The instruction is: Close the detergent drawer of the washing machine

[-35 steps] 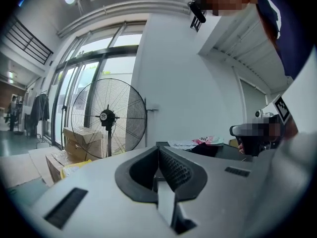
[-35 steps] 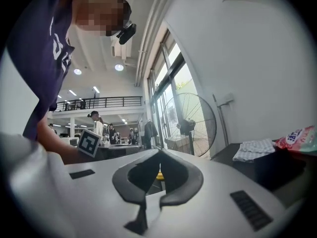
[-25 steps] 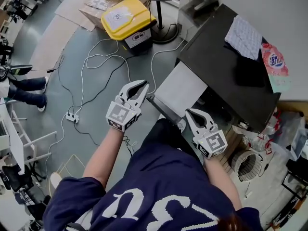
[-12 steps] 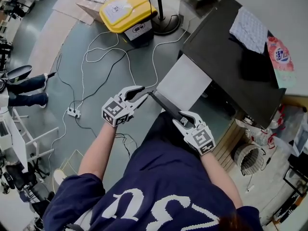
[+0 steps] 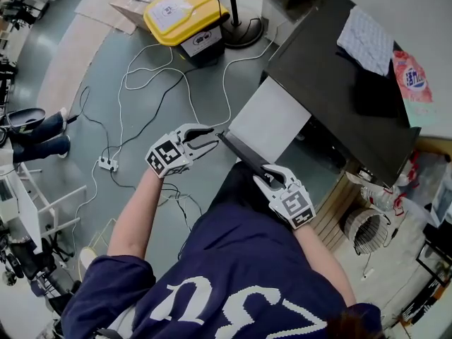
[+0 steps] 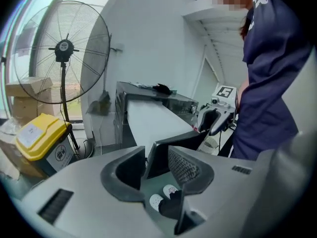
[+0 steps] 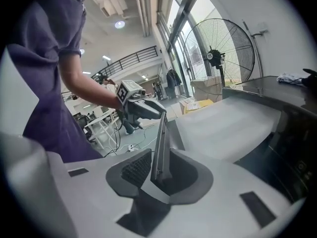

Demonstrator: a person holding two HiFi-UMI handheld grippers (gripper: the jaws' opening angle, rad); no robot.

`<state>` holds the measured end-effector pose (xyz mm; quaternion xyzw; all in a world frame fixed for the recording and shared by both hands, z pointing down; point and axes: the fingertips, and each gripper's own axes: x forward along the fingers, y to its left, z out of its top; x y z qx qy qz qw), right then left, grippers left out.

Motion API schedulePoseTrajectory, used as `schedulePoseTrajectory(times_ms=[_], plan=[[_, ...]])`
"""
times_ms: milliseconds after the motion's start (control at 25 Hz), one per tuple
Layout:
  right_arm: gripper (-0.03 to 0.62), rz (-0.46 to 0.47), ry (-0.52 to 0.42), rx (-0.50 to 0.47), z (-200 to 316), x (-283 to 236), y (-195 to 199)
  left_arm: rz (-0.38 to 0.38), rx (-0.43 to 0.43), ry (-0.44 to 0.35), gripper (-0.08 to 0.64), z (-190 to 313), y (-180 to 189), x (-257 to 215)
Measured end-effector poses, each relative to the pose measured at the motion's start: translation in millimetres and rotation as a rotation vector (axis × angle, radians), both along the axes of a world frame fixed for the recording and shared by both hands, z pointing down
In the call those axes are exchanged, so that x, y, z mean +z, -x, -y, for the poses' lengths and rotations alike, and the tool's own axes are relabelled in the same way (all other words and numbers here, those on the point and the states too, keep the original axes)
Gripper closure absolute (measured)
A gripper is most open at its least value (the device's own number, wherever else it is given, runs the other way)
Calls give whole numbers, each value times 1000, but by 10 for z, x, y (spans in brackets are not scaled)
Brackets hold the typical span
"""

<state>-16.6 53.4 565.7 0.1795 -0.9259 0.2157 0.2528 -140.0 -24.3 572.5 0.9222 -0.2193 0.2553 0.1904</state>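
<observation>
Detergent drawer (image 5: 272,122) stands pulled well out of the washing machine (image 5: 332,83), pale top face showing, dark front panel (image 5: 242,155) toward the person. Left gripper (image 5: 212,138) sits at the panel's left end, right gripper (image 5: 264,178) at the other end, close to the person's body. One gripper at each end is likely so the push goes in square and the drawer doesn't skew.

Left gripper view: jaws wide, just been opening, panel edge standing between the pads, pads not pressing it. Right gripper view: jaws also wide but just been closing a little, thin panel edge between them, a gap showing on at least one side, so no clamp yet.

Both grippers angle down and straddle the panel's top edge, which looks meant for a hold or a shove on the front. Drawer not yet closed; the push-in is judged to be the next step.
</observation>
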Motion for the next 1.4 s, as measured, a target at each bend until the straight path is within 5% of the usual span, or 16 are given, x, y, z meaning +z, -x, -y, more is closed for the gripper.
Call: schedulePoseTrajectory(times_ms=[320,1400], plan=[[537,16,24,-6,-25,-14,41,-9,52,-4,448,12,-66,47],[543,40,-10,117,300,-158,-166,-93,-82,1,448,299,-242,-58]])
